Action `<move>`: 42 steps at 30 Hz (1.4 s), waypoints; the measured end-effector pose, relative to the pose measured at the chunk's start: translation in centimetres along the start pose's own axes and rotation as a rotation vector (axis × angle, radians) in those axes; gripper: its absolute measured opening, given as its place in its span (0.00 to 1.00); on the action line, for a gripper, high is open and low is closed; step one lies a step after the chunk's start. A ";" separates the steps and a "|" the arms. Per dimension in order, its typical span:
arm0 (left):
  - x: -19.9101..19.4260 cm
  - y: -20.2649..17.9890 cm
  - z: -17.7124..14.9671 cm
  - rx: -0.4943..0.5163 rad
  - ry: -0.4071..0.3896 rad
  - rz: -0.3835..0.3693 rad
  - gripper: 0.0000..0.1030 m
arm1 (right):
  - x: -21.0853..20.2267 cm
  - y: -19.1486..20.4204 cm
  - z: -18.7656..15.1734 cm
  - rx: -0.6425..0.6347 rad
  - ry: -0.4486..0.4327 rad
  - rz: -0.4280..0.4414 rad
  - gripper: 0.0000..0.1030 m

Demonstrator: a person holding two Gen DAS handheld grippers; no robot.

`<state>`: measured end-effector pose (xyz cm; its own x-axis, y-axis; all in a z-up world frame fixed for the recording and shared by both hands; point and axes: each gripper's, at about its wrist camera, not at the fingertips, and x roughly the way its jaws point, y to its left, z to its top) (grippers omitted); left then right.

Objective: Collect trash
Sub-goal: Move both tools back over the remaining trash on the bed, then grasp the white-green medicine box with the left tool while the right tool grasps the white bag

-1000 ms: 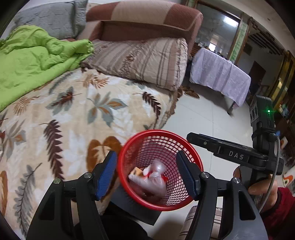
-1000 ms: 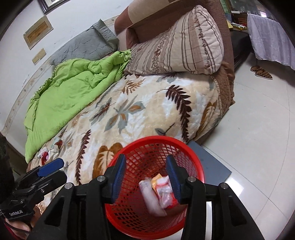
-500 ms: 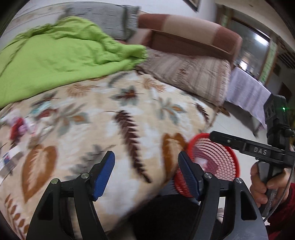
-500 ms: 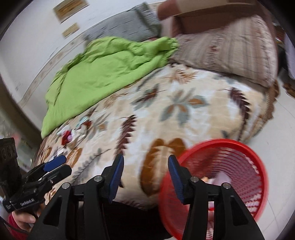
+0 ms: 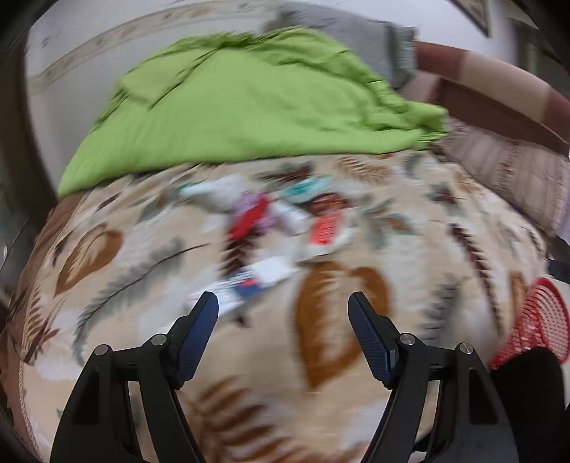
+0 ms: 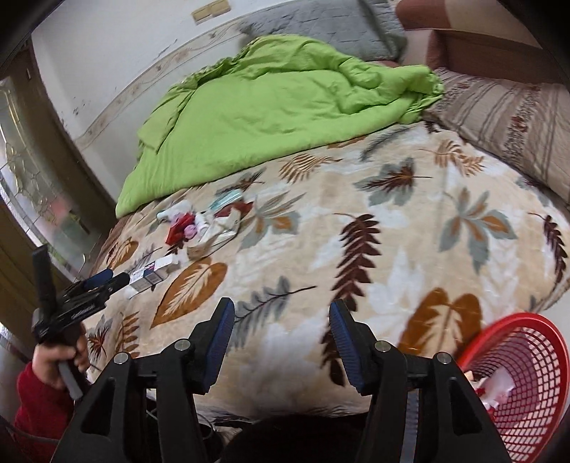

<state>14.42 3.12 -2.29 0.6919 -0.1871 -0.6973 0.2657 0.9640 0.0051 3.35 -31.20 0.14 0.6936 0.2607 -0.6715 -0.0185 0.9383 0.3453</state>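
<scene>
A pile of trash [image 6: 203, 224] lies on the leaf-patterned blanket: wrappers, a red packet, a white and blue box [image 6: 151, 272]. The left wrist view shows the same pile [image 5: 285, 224], blurred. My left gripper [image 5: 283, 306] hangs over the blanket just short of the box [image 5: 256, 277], its jaws opening with nothing between them. In the right wrist view the left gripper [image 6: 107, 279] is at the left, beside the box. My right gripper [image 6: 281, 315] is over the blanket's near part, jaws opening and empty. A red mesh basket [image 6: 527, 377] with wrappers inside stands at the bed's near right corner.
A crumpled green quilt [image 6: 270, 110] covers the far half of the bed. A striped pillow [image 6: 506, 121] and a grey one [image 6: 320, 25] lie by the brown headboard [image 5: 498, 92]. A hand in a red sleeve [image 6: 39, 399] holds the left gripper.
Both grippers swung left from above the red basket to over the blanket, and both opened wider. The basket slid to the right edge of both views; the trash pile came into sight.
</scene>
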 end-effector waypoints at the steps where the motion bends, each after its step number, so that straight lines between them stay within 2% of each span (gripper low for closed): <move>1: 0.7 0.9 -0.1 -0.004 0.012 0.006 0.72 | 0.2 0.1 0.1 -0.003 0.005 0.002 0.58; 5: 3.9 2.4 -0.1 0.037 0.065 0.003 0.72 | 1.3 0.7 0.4 -0.013 0.028 0.005 0.58; 9: 6.8 1.6 0.2 0.140 0.118 0.023 0.72 | 2.2 1.2 0.5 -0.028 0.043 0.000 0.58; 12: 8.0 1.0 0.2 0.240 0.123 0.081 0.72 | 3.1 1.6 0.7 -0.031 0.058 0.002 0.58; 14: 8.9 1.1 0.5 0.255 0.142 0.073 0.69 | 3.8 2.0 0.8 -0.031 0.071 0.011 0.58; 15: 9.5 1.3 0.6 0.236 0.156 0.058 0.60 | 4.2 2.3 1.0 -0.031 0.079 0.019 0.58; 17: 10.2 1.7 0.7 0.211 0.155 0.072 0.58 | 4.9 3.0 1.2 -0.040 0.087 0.030 0.58; 19: 10.6 2.1 0.7 0.179 0.149 0.089 0.51 | 5.6 3.8 1.4 -0.048 0.093 0.038 0.58; 25: 9.0 3.2 1.2 0.025 0.104 0.079 0.46 | 8.8 6.1 3.3 -0.035 0.115 0.092 0.58; 30: 5.2 4.9 1.6 -0.212 0.038 0.071 0.46 | 14.3 7.3 5.8 0.084 0.171 0.139 0.58; 34: 3.1 5.5 0.5 -0.386 -0.001 0.043 0.34 | 19.6 8.5 7.0 0.180 0.234 0.170 0.58; 39: 2.9 5.4 -0.3 -0.386 -0.016 0.045 0.32 | 24.9 9.7 7.5 0.242 0.255 0.151 0.58; 42: 4.3 6.1 -0.9 -0.412 0.039 0.033 0.32 | 27.0 9.8 7.4 0.267 0.277 0.130 0.57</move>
<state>18.42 8.40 -5.91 0.6676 -0.1548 -0.7283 -0.0529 0.9658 -0.2538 27.25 -16.62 -9.73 0.4764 0.4591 -0.7498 0.1194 0.8111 0.5726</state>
